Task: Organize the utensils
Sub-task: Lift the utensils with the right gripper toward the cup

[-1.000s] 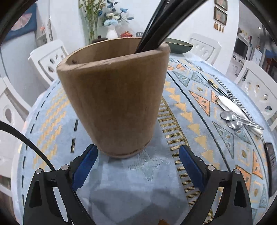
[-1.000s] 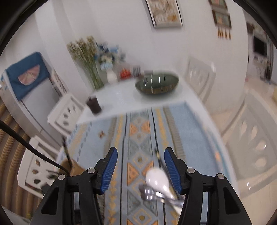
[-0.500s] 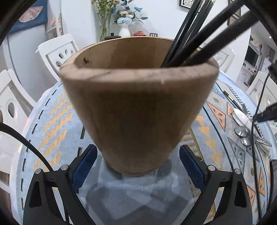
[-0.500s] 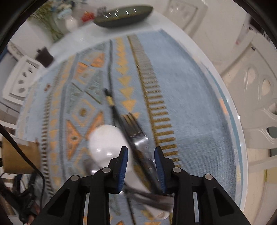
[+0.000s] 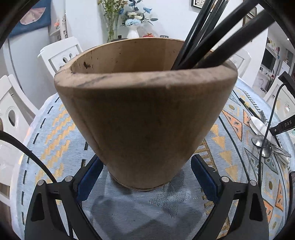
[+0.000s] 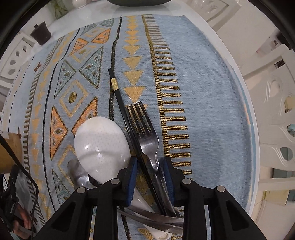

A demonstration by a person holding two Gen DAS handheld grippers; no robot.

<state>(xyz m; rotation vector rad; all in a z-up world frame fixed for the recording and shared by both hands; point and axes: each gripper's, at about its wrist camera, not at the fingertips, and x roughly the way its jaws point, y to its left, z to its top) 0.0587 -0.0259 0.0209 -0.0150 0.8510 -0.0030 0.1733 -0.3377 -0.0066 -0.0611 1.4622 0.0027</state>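
A wooden holder with black chopsticks in it stands on the patterned cloth. My left gripper is open, its blue pads flanking the holder's base without touching it. The loose utensils lie in a pile: a steel fork, one black chopstick, a white rice spoon and a metal spoon. My right gripper points straight down over the pile. Its jaws have just been closing, with the fork's handle and the chopstick between them. A thin gap still shows at each pad.
White chairs ring the table; its right edge is close to the pile. A dark bowl and a dark cup sit at the far end by a flower vase. A hand shows at the lower left.
The right gripper dropped from a level view onto the utensil pile, tipped downward, and its jaws narrowed around the fork handle and chopstick. The left gripper edged closer to the holder.
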